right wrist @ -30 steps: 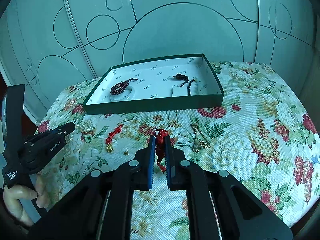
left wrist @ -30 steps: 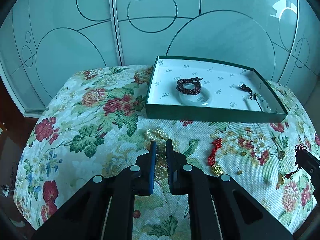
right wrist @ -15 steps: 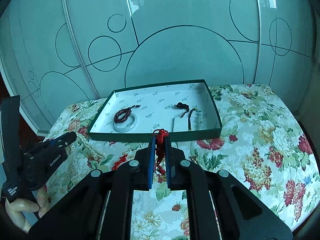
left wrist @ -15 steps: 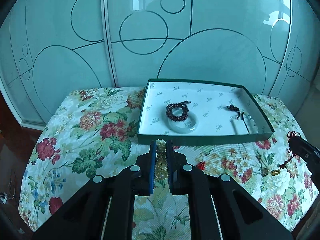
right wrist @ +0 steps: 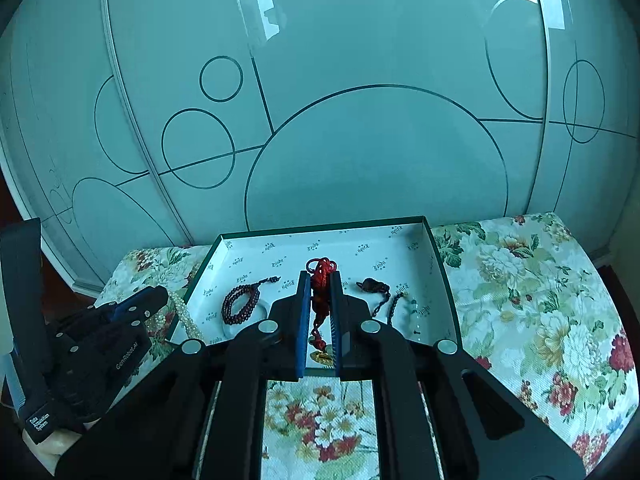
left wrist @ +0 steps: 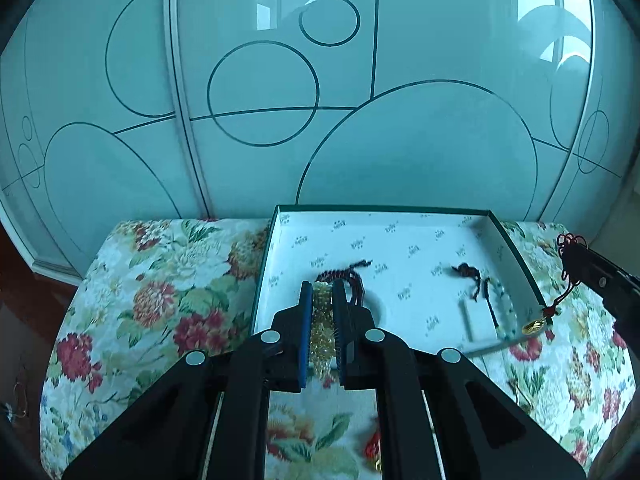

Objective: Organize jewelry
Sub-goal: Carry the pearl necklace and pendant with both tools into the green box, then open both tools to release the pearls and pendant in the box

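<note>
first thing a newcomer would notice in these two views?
Probably the two loaded grippers: the left gripper is shut on a pearl strand, and the right gripper is shut on a red cord with a gold charm dangling below. Both hang at the near edge of the green tray, which already holds dark beads, on a floral cloth.

I see cool teal daylight, window glare on the glass doors [left wrist: 320, 80], strong fisheye bending with dark corners, slight blur low down.
</note>
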Demonstrator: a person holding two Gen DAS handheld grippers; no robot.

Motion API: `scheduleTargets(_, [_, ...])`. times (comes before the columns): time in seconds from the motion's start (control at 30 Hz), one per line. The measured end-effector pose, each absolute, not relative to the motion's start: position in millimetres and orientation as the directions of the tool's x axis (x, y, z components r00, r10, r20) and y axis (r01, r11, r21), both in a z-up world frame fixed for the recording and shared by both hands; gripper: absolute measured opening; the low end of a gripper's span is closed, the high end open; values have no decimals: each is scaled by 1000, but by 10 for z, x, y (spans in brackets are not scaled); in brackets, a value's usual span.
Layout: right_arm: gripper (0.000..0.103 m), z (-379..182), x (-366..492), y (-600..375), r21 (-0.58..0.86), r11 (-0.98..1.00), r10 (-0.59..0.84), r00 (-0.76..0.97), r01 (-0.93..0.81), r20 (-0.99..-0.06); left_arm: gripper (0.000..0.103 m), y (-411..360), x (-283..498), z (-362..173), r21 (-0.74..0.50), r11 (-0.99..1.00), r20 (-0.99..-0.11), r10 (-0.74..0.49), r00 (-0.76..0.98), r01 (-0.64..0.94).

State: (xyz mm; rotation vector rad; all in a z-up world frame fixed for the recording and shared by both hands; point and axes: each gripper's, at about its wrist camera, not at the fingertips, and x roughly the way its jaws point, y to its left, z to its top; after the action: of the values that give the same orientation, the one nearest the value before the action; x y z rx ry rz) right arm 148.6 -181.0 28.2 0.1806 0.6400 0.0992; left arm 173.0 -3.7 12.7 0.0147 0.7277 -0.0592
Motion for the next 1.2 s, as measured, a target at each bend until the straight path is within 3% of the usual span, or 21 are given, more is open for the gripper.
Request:
scheduleTargets(0.67, [9,-469,2311,-1742,188,982,125,696,15,-707,10,-287,2427,-361,14,997,-716,-41,697,73])
scheduleTargets(1.07, [10,-610,2452,-1733,165,986,103,670,29,-735,10,-357,2536,-551,32,998,-738,-19,675,63])
scheduleTargets(1.17, [14,-649,2475,-1750,180,983,116,657,31,-745,14,-344,2556,-579,28,997,-748,-23,664,65])
scheduleTargets(1.2, [23,-649,2469,-1757,180,983,113,657,35,-745,21,-347,2566,-588,28,997,-751,-24,659,68])
